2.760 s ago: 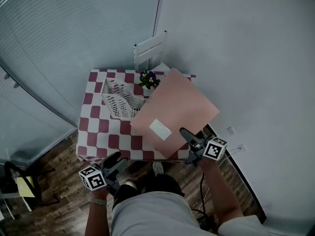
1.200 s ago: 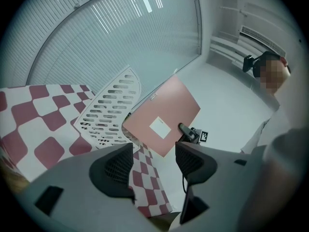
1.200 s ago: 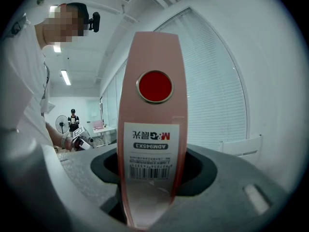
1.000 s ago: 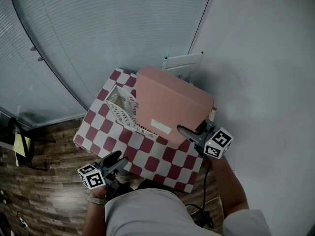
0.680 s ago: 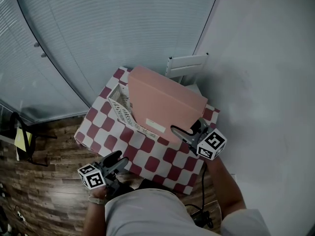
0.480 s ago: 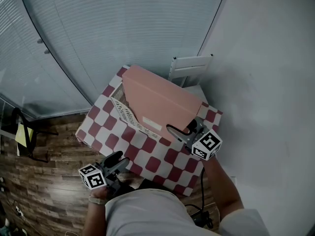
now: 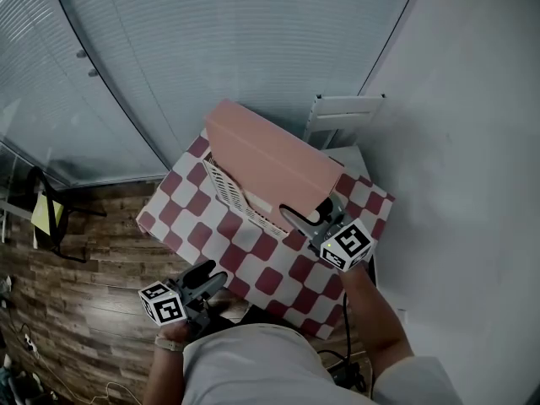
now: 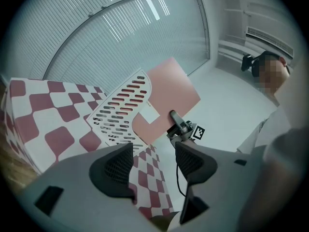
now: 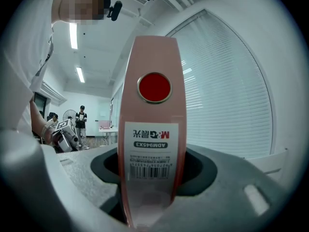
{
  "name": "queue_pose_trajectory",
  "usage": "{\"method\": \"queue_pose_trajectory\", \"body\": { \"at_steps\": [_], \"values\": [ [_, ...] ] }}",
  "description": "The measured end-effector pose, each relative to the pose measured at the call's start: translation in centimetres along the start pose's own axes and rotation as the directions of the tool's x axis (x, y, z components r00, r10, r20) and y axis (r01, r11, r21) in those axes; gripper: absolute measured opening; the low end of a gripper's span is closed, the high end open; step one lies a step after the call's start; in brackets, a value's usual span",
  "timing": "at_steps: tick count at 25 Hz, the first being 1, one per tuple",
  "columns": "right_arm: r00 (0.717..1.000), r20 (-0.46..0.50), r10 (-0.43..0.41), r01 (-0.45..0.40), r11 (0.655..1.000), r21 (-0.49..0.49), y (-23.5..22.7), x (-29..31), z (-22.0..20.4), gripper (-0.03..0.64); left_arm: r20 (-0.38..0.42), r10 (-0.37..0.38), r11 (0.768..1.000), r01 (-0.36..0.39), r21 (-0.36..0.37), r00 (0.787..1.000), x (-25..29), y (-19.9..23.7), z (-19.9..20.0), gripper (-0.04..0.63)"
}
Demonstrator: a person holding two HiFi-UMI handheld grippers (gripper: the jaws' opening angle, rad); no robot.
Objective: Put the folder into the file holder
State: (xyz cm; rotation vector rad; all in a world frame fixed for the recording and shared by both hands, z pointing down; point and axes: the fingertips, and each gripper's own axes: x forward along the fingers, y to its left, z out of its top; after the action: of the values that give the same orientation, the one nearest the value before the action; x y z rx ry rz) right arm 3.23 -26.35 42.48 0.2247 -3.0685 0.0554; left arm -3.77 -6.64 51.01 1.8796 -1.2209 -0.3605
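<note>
Clenching the pink folder [image 7: 272, 160] by its spine, the fingers [image 9: 205, 170] of the right gripper [image 7: 305, 214] have swung it from 3 o'clock over the white file holder [image 7: 229, 194] on the checked tabletop [image 7: 253, 258]. Its lower edge now seems to be entering. At 7 o'clock the left gripper [image 7: 208, 275] waits, fingers released and empty.

Free room and obstacles. The near half of the checkered table [image 7: 253, 264] lies bare and open from its front edge. The file holder [image 7: 234, 199] fills the far left part, largely covered by the tilted folder [image 7: 270, 160]. Blinds [image 7: 211, 49] and a wall [image 7: 472, 142] close the far sides.
</note>
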Motion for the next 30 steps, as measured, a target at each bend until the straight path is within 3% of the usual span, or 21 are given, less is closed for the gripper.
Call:
{"method": "queue_pose_trajectory", "body": {
  "at_steps": [11, 30],
  "values": [
    [0.999, -0.017, 0.038, -0.038, 0.999, -0.027, 0.6, 1.0, -3.0, 0.268, 0.005, 0.029, 0.999, -0.029, -0.03, 1.0, -0.3, 0.8, -0.8, 0.264],
    [0.999, -0.041, 0.012, -0.012, 1.0, 0.004, 0.3, 1.4, -9.7, 0.27, 0.014, 0.074, 0.995, -0.072, -0.075, 0.997, -1.3, 1.6, -3.0, 0.264]
  ]
}}
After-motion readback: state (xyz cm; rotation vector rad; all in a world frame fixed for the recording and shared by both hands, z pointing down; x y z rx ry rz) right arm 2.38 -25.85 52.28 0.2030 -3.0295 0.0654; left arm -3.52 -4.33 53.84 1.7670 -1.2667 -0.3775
